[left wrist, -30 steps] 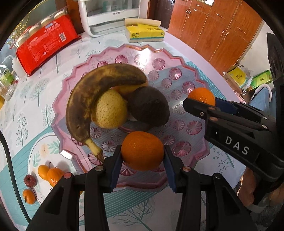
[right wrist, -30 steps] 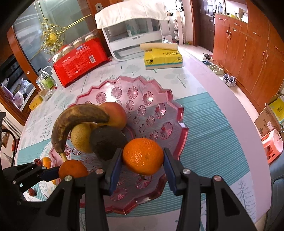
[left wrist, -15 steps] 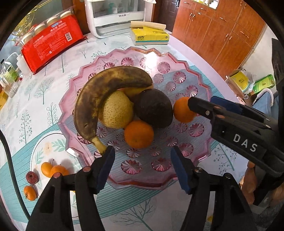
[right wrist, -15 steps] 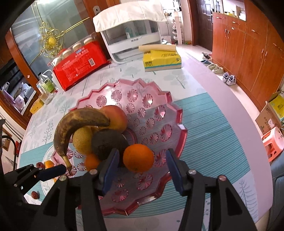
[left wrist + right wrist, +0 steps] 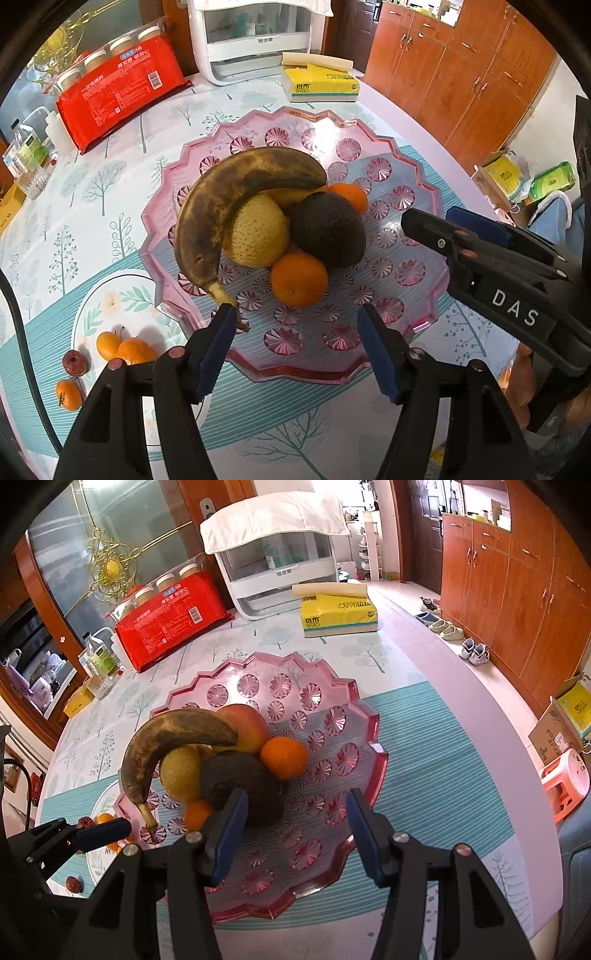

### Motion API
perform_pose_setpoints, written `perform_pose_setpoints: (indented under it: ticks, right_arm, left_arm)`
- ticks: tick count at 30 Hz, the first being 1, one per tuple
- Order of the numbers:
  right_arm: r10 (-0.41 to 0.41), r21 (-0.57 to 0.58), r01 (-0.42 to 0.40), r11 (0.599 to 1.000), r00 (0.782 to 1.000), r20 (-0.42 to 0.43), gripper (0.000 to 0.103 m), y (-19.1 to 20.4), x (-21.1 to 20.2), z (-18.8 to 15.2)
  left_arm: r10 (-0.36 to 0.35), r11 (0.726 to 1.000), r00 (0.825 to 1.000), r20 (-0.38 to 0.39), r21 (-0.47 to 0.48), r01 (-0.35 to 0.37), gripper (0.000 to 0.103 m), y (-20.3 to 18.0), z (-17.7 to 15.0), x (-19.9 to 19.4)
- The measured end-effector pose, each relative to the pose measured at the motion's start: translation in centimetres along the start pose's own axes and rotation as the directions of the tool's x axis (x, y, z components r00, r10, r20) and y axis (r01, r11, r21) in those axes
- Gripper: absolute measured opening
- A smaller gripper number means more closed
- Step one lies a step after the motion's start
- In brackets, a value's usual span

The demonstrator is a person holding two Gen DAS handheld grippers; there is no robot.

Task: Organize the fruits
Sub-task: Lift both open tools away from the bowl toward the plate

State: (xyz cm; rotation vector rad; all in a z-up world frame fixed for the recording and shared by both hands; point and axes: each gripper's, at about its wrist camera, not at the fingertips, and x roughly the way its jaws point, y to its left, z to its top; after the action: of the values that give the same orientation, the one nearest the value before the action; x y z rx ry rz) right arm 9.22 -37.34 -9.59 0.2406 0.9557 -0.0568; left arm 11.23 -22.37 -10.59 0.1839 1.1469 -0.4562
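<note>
A pink glass fruit tray [image 5: 417,192] [image 5: 354,701] holds a browned banana [image 5: 229,192] [image 5: 162,742], a yellow pear [image 5: 255,232], a dark avocado [image 5: 328,229] [image 5: 243,775], a peach [image 5: 247,723] and two oranges. One orange [image 5: 299,278] lies just ahead of my left gripper [image 5: 295,347], which is open and empty. The other orange [image 5: 283,757] lies ahead of my right gripper [image 5: 293,834], also open and empty. Small oranges [image 5: 125,347] and a red fruit [image 5: 75,363] lie on the table left of the tray.
A red package of jars [image 5: 118,88], a yellow tissue pack [image 5: 321,83] and a white appliance [image 5: 255,40] stand at the back. Bottles and a glass [image 5: 29,155] stand at the far left. The table edge runs along the right, with cabinets [image 5: 517,590] beyond.
Both grippers opened, let go of their oranges onto the tray and drew back from it.
</note>
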Motion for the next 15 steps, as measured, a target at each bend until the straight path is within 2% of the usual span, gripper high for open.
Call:
perform_pose_setpoints:
  ticks: [15]
  right_arm:
    - [-0.001,-0.007,0.001,1.000,1.000,0.028,0.056,1.3,-1.7,-0.3]
  left_arm:
    - [0.039,0.999,0.998,0.041,-0.012,-0.038,0.072,0.9,-0.9,-3.0]
